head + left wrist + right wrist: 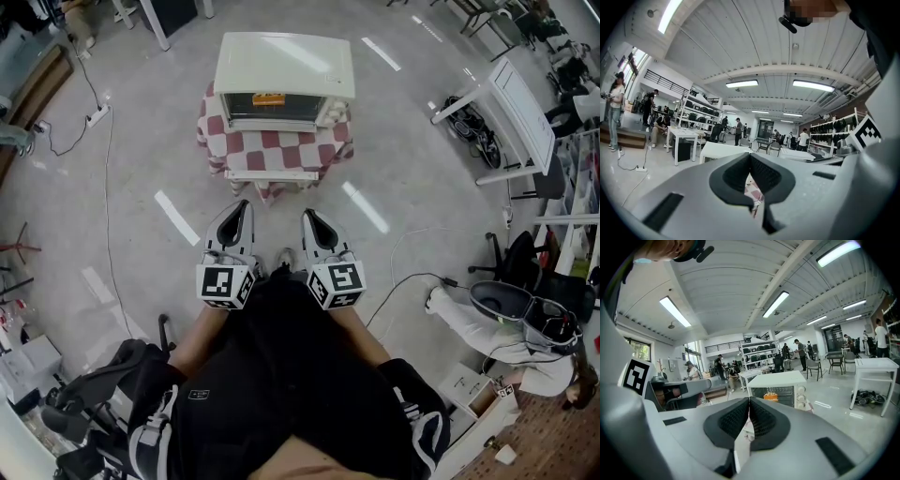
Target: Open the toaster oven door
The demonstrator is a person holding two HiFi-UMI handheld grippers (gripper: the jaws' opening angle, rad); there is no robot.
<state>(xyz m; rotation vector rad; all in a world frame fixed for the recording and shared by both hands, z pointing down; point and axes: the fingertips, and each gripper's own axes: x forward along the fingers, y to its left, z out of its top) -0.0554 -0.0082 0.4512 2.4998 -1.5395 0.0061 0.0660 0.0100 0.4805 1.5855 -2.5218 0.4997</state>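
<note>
My two grippers share one look: the left gripper [240,210] and the right gripper [309,217] have pale grey moulded shells, black ribbed pads [733,420] lining the jaws, and a white cube [226,284] at the rear printed with black square markers. The person carrying them wears black clothes [281,375], with a small pale logo [197,395] on the fabric.

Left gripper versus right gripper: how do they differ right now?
The right gripper view shows the toaster oven front above its jaws; the left gripper jaws cover that front, with checkered cloth in the gap below. Head view: left gripper sits left of right. Both are shut, empty, short of the oven.
</note>
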